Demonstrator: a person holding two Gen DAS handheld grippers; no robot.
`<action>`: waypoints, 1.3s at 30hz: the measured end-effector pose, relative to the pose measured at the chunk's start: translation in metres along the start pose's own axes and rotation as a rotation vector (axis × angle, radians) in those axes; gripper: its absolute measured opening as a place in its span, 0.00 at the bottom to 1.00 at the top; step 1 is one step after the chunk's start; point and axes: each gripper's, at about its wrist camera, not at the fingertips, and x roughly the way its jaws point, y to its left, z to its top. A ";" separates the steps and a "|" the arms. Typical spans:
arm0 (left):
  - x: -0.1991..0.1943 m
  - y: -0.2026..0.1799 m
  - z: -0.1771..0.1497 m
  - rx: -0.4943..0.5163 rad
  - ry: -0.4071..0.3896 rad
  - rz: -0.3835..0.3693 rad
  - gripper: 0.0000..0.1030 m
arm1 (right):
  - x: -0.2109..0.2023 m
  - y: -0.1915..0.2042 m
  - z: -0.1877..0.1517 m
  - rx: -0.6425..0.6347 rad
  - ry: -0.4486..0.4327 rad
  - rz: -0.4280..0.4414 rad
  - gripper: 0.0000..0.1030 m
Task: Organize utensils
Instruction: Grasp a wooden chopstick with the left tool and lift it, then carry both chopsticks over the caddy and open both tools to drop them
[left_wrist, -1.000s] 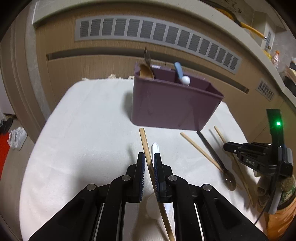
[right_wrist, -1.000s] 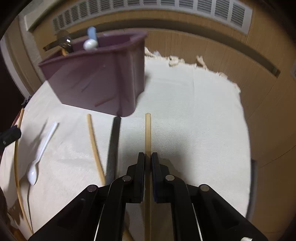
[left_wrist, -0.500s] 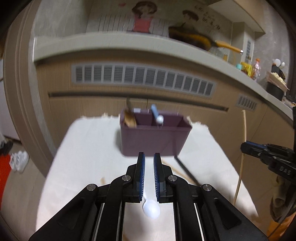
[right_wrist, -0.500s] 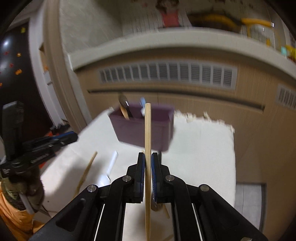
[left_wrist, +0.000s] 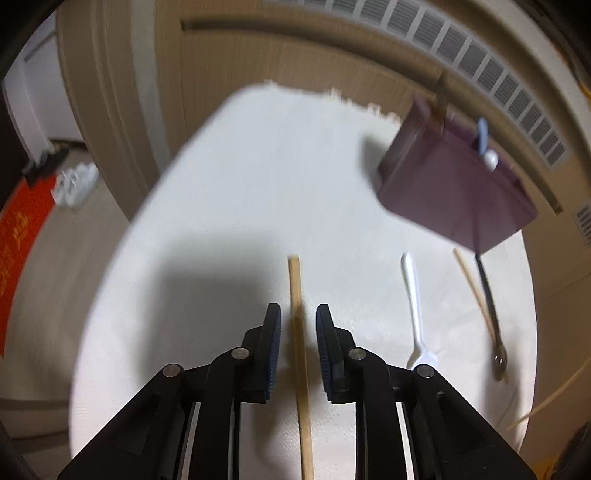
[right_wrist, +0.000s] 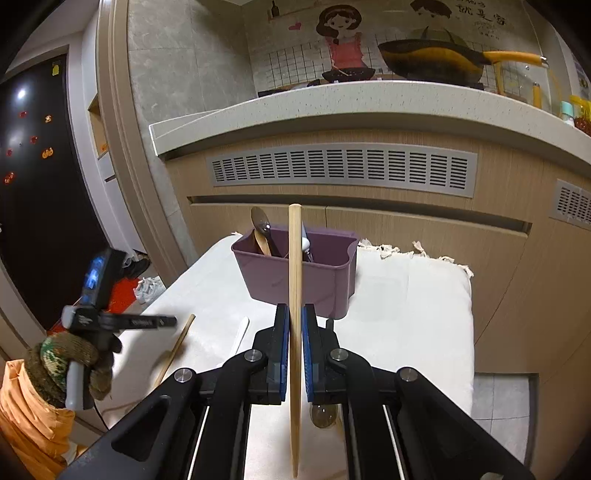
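My right gripper (right_wrist: 294, 314) is shut on a wooden chopstick (right_wrist: 294, 258) and holds it upright above the table, in front of the purple utensil holder (right_wrist: 295, 280). The holder has spoons in it. My left gripper (left_wrist: 297, 314) is open, its jaws on either side of a second wooden chopstick (left_wrist: 297, 295) that lies on the white cloth (left_wrist: 258, 184). The holder (left_wrist: 454, 192) is at the upper right of the left wrist view. The left gripper also shows in the right wrist view (right_wrist: 155, 322), held by a gloved hand.
A white plastic spoon (left_wrist: 415, 310), a third chopstick (left_wrist: 472, 288) and a dark metal spoon (left_wrist: 489, 314) lie on the cloth to the right of the left gripper. A wooden counter front with vents stands behind the table. Floor and shoes are at the left.
My right gripper has lifted its chopstick off the cloth and holds it upright. My left gripper has swung up and come down again, its jaws now wider around the chopstick on the cloth.
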 end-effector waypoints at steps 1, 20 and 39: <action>0.007 -0.002 0.000 0.003 0.012 0.007 0.23 | 0.002 0.001 0.000 -0.005 0.005 0.000 0.07; -0.081 -0.058 0.021 0.231 -0.367 -0.028 0.06 | -0.011 0.010 0.027 -0.047 -0.065 0.004 0.07; -0.195 -0.165 0.156 0.388 -0.834 -0.189 0.06 | 0.033 -0.002 0.181 -0.099 -0.223 -0.112 0.07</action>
